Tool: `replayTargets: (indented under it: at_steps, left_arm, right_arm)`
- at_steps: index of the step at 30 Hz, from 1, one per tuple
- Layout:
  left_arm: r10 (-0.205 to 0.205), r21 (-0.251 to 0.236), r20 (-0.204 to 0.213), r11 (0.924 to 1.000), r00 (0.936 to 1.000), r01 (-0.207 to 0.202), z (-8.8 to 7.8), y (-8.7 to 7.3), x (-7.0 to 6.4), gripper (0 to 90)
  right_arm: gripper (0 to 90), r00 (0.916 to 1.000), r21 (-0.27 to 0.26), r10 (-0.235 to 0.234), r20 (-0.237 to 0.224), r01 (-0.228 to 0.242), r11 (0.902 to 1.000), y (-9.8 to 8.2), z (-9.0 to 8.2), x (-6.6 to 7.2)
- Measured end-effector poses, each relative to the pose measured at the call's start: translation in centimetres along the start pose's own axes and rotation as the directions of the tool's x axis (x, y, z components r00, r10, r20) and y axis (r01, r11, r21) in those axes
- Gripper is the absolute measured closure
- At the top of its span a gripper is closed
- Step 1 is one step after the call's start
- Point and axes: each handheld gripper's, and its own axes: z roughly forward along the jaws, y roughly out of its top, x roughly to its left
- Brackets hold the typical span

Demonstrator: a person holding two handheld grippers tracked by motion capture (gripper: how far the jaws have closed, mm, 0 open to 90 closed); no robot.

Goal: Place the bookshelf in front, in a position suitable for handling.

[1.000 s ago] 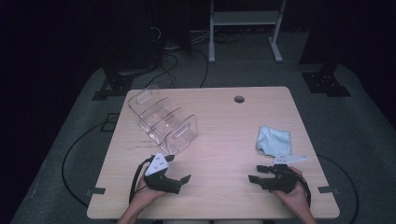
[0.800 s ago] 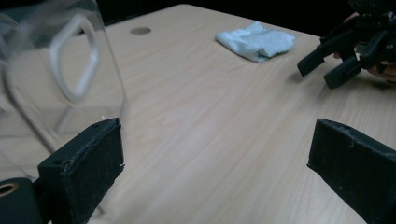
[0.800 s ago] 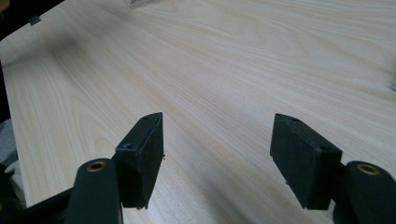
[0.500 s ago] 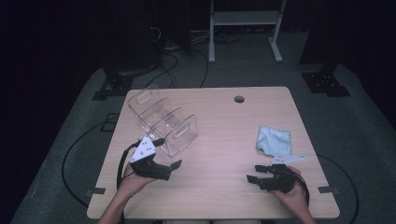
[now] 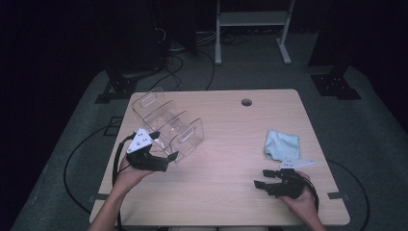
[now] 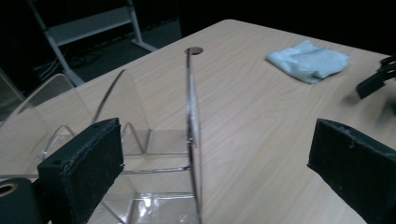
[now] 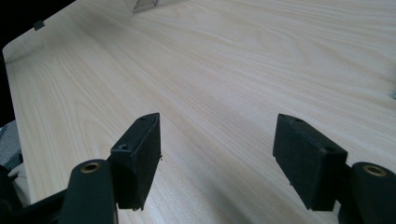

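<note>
A clear acrylic rack (image 5: 166,122) with several upright dividers stands on the left half of the wooden table (image 5: 231,130). My left gripper (image 5: 168,160) is open at the rack's near end. In the left gripper view the gripper (image 6: 215,172) has its jaws spread wide, and the rack's nearest divider (image 6: 191,116) stands edge-on between them, untouched. A folded light-blue cloth (image 5: 282,144) lies at the right. Just in front of it my right gripper (image 5: 260,182) rests open, low over the bare tabletop (image 7: 224,70), with nothing between its jaws (image 7: 222,161).
A round cable hole (image 5: 246,102) sits near the table's far edge. Behind the table stand a white metal frame (image 5: 250,19) and dark equipment with cables on the floor. The cloth (image 6: 308,60) and the right gripper (image 6: 376,79) appear in the left gripper view.
My left gripper has moved forward and to the left, from near the table's front edge up to the rack's near end. The right gripper has stayed in place.
</note>
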Motion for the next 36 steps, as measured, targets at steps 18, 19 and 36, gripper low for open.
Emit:
replayTargets:
  at_steps: [18, 19, 36]
  left_arm:
    - [-0.04, 0.066, -0.051, 0.9969, 0.9979, 0.043, 2.9, 0.1, 3.2, 2.0]
    - [-0.043, 0.072, -0.056, 0.9963, 0.9975, 0.047, 3.1, 0.0, 3.3, 2.0]
    - [-0.07, 0.129, -0.063, 0.9886, 0.9956, 0.078, 4.8, -0.9, 4.4, 2.9]
  right_arm:
    - [31.1, 0.9999, 0.002, -0.004, -0.012, 0.004, 1.0, 0.1, 0.0, 0.2]
    - [31.1, 0.9999, -0.003, -0.003, -0.012, 0.003, 1.0, 0.1, 0.0, 0.2]
    - [31.2, 0.9998, -0.004, -0.005, -0.019, 0.005, 1.0, 0.1, -0.1, 0.3]
